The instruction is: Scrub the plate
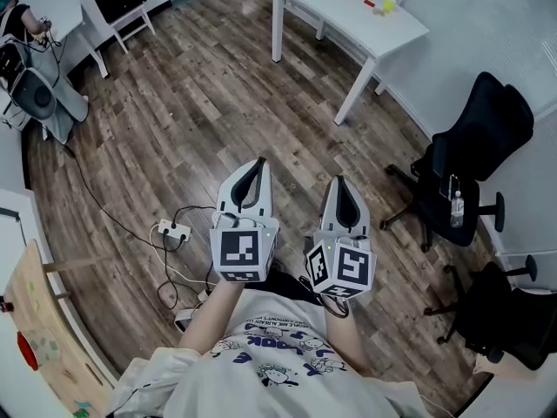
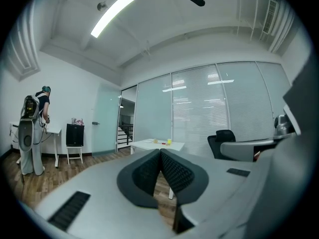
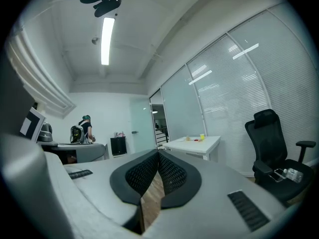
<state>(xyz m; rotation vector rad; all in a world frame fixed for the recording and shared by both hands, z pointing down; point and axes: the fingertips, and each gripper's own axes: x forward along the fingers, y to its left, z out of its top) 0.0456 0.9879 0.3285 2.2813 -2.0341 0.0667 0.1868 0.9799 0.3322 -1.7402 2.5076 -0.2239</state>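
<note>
Left gripper (image 1: pixel 259 164) and right gripper (image 1: pixel 338 183), fingers clenched empty, held level abreast: likely a carrying posture, worktop (image 1: pixel 393 26) well apart.

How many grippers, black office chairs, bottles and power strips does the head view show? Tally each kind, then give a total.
Grippers: 2
Black office chairs: 2
Bottle: 1
Power strip: 1
Total: 6
</note>
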